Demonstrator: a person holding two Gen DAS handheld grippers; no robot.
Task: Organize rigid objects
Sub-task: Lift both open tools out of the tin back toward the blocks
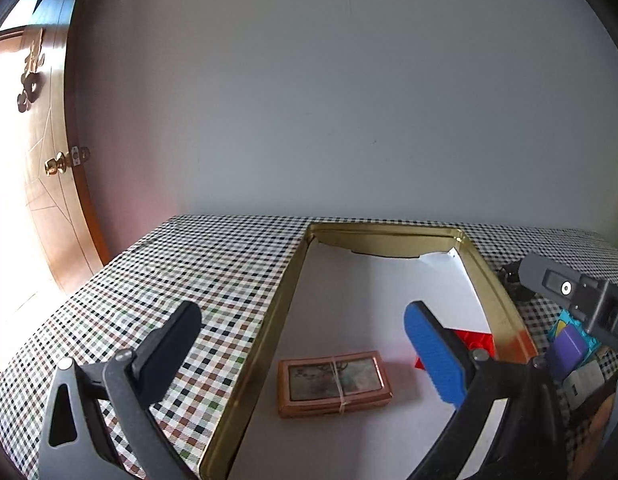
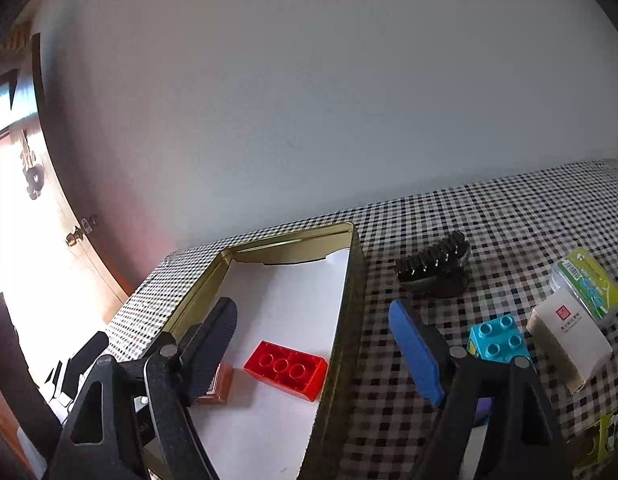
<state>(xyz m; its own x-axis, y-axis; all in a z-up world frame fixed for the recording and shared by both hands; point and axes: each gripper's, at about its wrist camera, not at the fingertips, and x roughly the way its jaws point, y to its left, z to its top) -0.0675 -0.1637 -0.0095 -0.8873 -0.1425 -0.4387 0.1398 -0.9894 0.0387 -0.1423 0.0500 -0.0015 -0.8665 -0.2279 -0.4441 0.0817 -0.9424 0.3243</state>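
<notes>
A gold tin tray (image 1: 269, 320) lined with white paper sits on the checked tablecloth. In it lie a brown card pack (image 1: 333, 384) bound with a rubber band and a red brick (image 2: 287, 368). My left gripper (image 1: 305, 348) stands wide open above the pack, touching nothing. In the left wrist view its blue finger hides most of the red brick (image 1: 475, 340). My right gripper (image 2: 315, 348) is open too, straddling the tray's right wall (image 2: 351, 280), with the red brick below it and untouched. Its black finger hides most of the card pack (image 2: 221, 384).
Right of the tray lie a black hair claw (image 2: 433, 266), a cyan brick (image 2: 497, 338), a white box (image 2: 565, 336) and a clear case with a green label (image 2: 589, 284). A purple piece (image 1: 567, 350) lies near the cyan brick. A wall backs the table; a door (image 1: 49, 168) stands left.
</notes>
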